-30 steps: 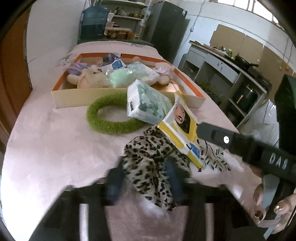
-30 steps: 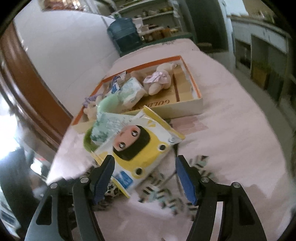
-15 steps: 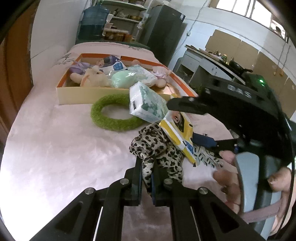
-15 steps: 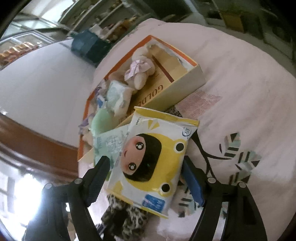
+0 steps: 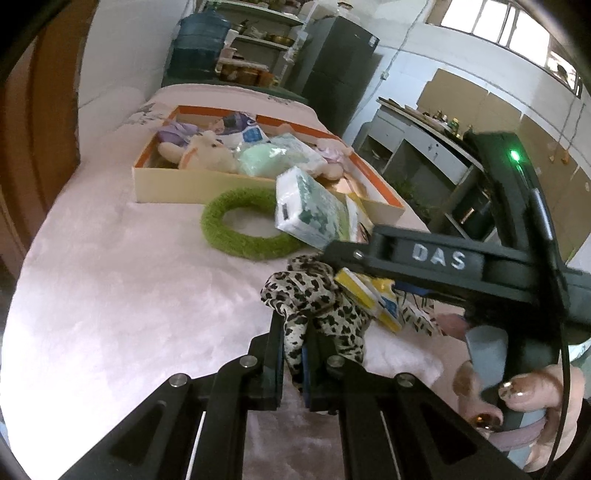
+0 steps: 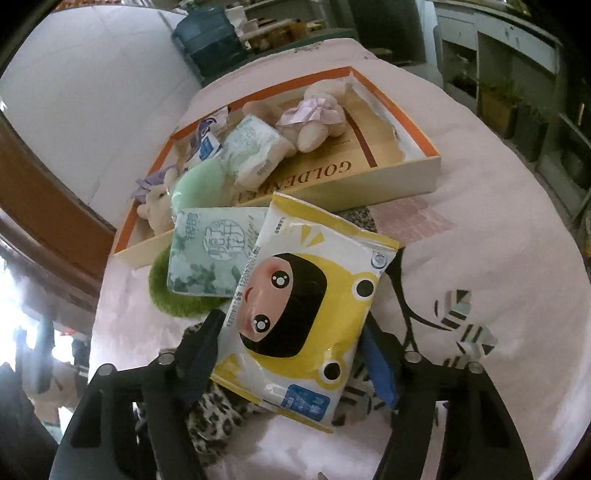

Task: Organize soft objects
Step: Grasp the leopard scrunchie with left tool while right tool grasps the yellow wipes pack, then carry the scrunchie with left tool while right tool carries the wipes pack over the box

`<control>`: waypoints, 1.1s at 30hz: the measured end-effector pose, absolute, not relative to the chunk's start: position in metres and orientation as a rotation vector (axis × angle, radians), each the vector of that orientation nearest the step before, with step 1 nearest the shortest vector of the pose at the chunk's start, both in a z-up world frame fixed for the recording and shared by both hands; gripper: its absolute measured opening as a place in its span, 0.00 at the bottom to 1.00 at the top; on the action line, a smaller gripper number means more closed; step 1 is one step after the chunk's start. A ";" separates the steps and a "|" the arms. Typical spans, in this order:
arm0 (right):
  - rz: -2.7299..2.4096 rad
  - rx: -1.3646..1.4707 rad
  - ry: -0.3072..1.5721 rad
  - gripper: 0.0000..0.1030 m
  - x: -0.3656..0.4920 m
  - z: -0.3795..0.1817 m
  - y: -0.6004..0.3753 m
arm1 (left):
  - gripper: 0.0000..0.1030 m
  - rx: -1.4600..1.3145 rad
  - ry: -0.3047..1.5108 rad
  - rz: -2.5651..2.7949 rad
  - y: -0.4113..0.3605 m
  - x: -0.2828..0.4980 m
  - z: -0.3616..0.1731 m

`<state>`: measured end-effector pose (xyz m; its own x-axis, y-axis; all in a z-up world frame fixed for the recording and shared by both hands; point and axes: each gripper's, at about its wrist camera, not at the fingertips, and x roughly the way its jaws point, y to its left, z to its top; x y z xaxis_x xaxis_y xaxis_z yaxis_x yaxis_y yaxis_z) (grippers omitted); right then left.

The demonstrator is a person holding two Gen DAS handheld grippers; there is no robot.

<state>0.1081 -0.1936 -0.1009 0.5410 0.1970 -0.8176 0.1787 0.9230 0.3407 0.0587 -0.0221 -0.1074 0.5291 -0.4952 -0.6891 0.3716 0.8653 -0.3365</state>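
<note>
Leopard cloth [image 5: 317, 310] partly hidden, perhaps scarf

You're over a surface [image 5: 110, 288] covered in pale pink plush cloth. White wall [image 5: 110, 55] on the left, brown wooden panel [image 5: 40, 110] beside it. Behind: blue water jug [image 5: 201, 44], cluttered shelves [image 5: 258, 22], dark fridge [image 5: 332, 74]. Right side has a counter [image 5: 417, 136] with cookware, tan cabinets [image 5: 480, 110] and bright high windows [image 5: 491, 22].
</note>
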 end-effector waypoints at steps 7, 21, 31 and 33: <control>0.024 0.381 0.994 0.67 0.092 -0.097 -0.200 | 0.07 -0.167 0.830 -0.485 -0.015 0.061 -0.094; 0.080 0.140 0.888 0.66 0.081 -0.058 -0.191 | 0.07 -0.146 0.738 -0.471 -0.010 0.062 -0.062; 0.165 0.059 0.874 0.66 0.087 -0.034 -0.187 | 0.07 -0.117 0.649 -0.475 -0.012 0.063 -0.026; 0.171 0.038 0.872 0.66 0.089 -0.031 -0.188 | 0.07 -0.111 0.631 -0.470 -0.013 0.065 -0.019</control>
